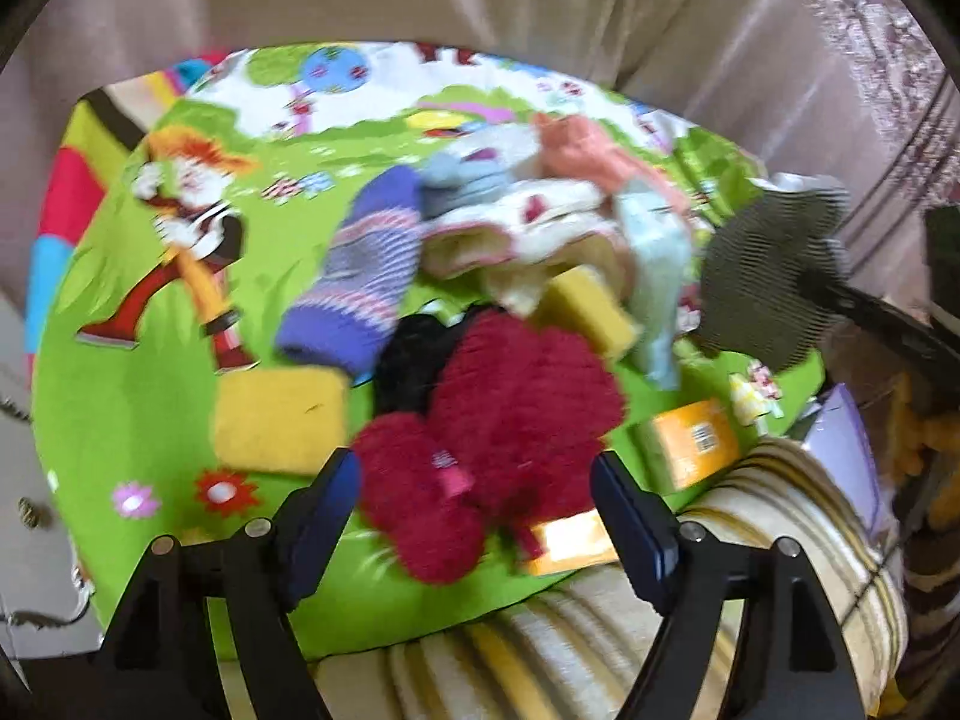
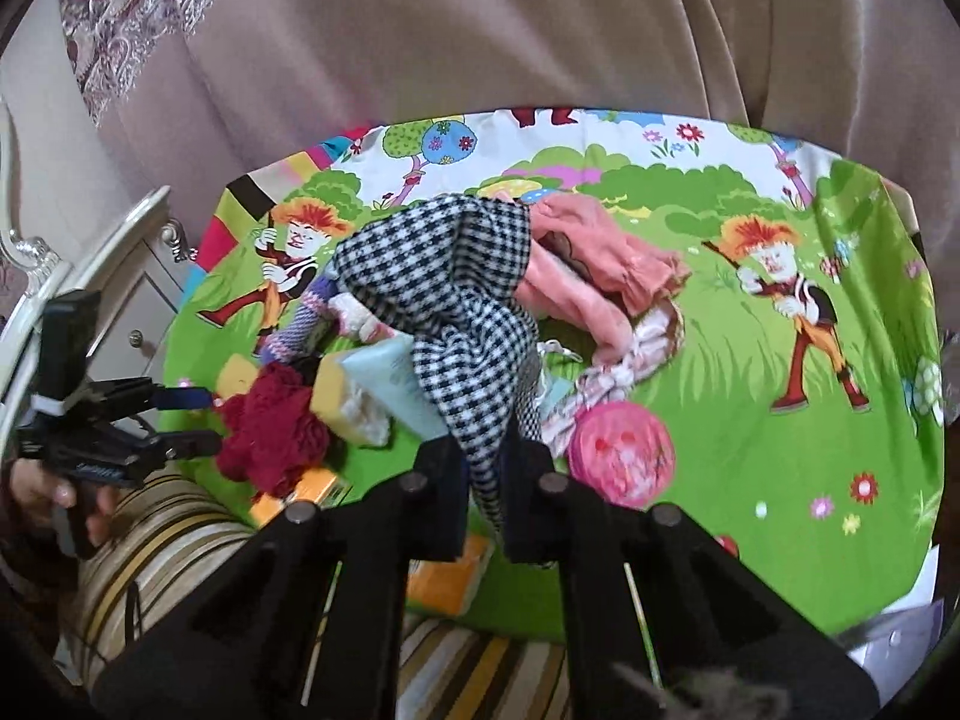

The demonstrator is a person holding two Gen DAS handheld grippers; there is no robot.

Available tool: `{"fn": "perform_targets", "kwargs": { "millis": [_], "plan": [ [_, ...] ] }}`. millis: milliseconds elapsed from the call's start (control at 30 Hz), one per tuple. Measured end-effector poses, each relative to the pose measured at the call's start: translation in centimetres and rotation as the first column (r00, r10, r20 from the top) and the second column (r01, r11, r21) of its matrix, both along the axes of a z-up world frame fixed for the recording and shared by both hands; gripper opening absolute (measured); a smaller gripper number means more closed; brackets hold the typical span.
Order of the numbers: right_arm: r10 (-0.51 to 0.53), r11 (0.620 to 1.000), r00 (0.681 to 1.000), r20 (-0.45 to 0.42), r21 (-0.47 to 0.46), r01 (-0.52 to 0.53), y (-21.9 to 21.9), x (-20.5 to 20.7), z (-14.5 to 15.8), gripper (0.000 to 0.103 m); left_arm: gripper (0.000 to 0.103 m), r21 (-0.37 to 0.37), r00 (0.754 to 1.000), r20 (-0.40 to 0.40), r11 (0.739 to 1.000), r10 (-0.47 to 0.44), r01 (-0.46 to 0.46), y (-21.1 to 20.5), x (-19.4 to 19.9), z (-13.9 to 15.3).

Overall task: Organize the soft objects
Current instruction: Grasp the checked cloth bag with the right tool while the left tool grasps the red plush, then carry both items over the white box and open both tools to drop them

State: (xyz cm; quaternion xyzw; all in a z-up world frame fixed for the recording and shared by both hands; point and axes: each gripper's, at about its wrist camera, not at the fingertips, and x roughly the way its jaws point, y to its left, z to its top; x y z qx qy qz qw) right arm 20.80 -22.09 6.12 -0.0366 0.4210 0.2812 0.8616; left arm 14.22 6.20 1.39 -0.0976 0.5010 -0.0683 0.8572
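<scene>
Right wrist: cartoon-print cloth (image 2: 690, 396), beige curtain (image 2: 480, 30)

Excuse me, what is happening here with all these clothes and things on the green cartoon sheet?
A person is sorting a pile of soft things with two hand-held grippers. The right gripper is shut on a black-and-white checked cloth and holds it up over the pile. The left gripper is open, with nothing between its fingers, just above a fluffy dark red item. Socks, pink clothing and yellow sponges lie on the sheet.
</scene>
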Motion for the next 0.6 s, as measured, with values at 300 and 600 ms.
{"fn": "perform_targets", "kwargs": {
  "millis": [300,600],
  "plan": [
    [-0.008,1.000,0.999,-0.052,-0.001,0.008,-2.7,-2.2,0.0,0.010,0.079,0.099,0.992,0.020,0.988,-0.124,0.121,-0.4,2.0,0.5],
    [-0.039,0.999,0.997,-0.060,0.021,0.040,-4.7,-4.0,0.9,0.010,0.055,0.085,0.963,-0.031,0.959,-0.267,0.269,-2.9,4.8,-1.0]
  ]
}}
